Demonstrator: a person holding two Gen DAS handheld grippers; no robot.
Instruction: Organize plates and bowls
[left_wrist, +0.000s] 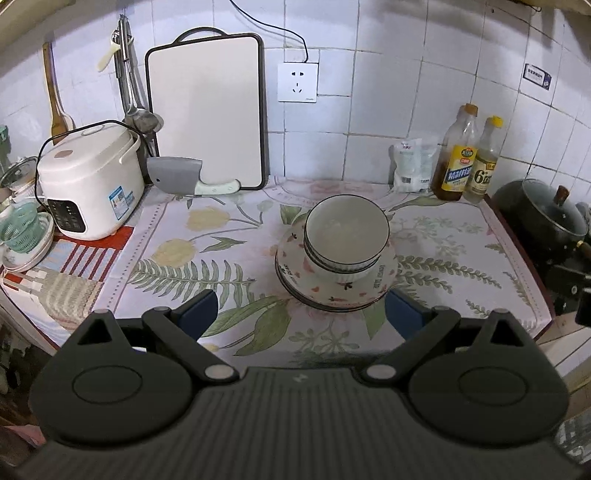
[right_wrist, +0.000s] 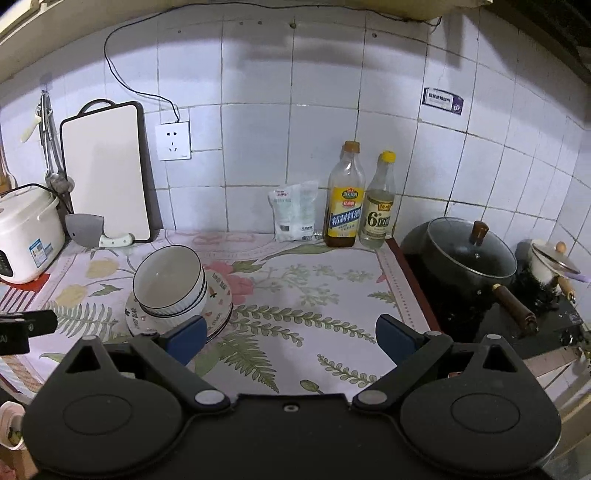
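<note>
Counter: bowls nested on stacked plates. My left gripper and right gripper: jaws wide apart, empty.

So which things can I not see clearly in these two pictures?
- Number of plates in the stack: left wrist view, rims too close together, and the bowls cover the middle.
- Number of nested bowls: unclear in both views.
- Small print on the blue wall sticker: too small.
- Text on the white bag: blurred.
- Rice cooker: right wrist view, cut off by the left edge.
- Contents of the black pot: hidden under its lid.
</note>
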